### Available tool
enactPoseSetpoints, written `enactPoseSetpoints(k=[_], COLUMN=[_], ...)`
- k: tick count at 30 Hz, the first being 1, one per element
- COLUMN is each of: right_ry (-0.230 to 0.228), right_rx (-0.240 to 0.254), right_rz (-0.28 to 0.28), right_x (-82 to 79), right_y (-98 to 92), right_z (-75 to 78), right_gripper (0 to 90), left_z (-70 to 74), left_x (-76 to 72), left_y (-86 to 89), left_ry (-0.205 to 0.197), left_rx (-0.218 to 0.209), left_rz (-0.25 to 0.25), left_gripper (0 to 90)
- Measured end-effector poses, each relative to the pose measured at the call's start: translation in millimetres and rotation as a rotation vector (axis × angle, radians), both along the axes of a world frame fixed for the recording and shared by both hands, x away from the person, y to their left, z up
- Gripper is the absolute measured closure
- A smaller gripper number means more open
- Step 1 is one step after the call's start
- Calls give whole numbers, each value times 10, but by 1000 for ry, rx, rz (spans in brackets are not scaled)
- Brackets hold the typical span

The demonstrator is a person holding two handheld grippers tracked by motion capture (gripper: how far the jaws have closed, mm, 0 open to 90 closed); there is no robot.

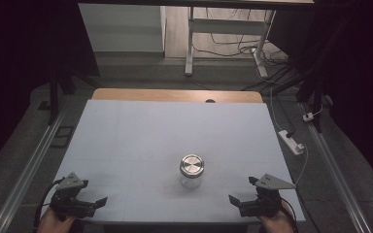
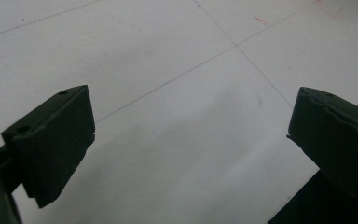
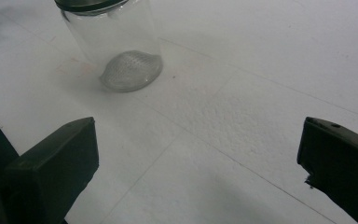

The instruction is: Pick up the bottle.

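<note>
While both hands rest at the near edge of the table (image 1: 126, 126), a lidded glass jar (image 1: 192, 172) stands upright between them. Left gripper (image 1: 94, 204) and right gripper (image 1: 240, 204) are both spread wide, grasping nothing, well apart from the jar.

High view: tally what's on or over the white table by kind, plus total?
Glass jar with metal lid, upright, lid on: 1
Handheld grippers, left gripper and right gripper, both with jaws apart, neither touching the jar: 2
Total: 3
</note>
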State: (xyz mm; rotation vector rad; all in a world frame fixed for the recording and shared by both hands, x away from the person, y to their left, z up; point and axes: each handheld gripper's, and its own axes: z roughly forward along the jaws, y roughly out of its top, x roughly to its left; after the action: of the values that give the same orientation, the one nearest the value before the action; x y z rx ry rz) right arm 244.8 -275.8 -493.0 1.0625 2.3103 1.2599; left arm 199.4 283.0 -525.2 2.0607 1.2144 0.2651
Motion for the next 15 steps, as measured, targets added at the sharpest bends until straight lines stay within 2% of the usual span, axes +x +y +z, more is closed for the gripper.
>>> enactPoseSetpoints(k=[15], right_ry=[-5], right_rx=[8], right_rz=[59], right_x=[62], right_y=[155], right_z=[3], right_gripper=[0], left_z=[-2], left_x=[3], left_y=[-3], left_ry=[2], left_rx=[2], left_rz=[-2], left_gripper=[15])
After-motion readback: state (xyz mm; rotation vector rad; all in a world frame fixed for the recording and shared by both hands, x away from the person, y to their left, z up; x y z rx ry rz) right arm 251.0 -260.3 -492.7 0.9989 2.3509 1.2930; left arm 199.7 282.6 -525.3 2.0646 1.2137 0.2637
